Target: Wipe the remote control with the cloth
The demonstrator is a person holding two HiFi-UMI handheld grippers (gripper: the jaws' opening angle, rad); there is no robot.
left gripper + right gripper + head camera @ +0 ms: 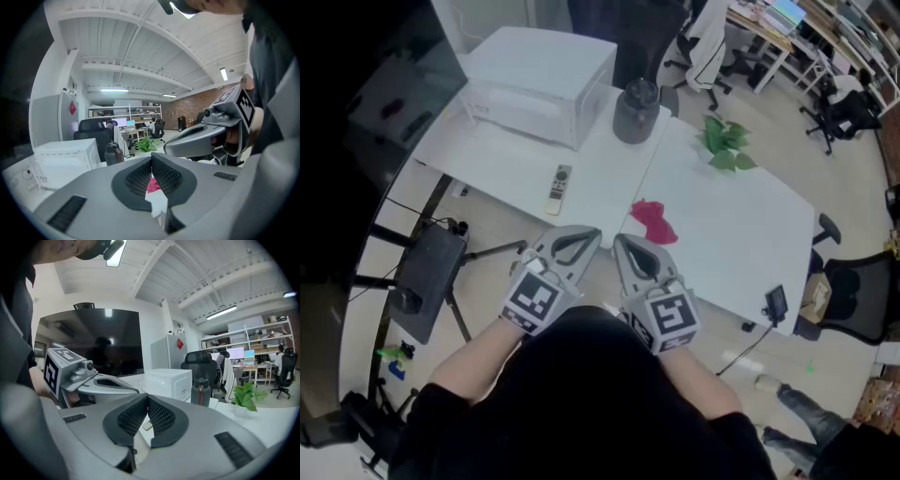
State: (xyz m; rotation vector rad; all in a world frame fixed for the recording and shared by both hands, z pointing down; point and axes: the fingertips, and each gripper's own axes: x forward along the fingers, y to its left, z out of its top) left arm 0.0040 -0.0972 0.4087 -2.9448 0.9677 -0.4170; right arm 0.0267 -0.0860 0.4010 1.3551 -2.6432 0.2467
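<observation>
Not started yet: left tongs [579, 236] and right tongs [622, 242] both closed empty, cloth [653, 221] and remote [560, 187] just ahead, untouched.

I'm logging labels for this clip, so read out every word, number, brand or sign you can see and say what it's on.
No text can be read anywhere.
On the remote control: button marks too small to read.
On the white appliance: any print too small to tell.
On the red diamond sign: blurred, unreadable.
On the marker cubes: black-and-white square patterns, no letters.
</observation>
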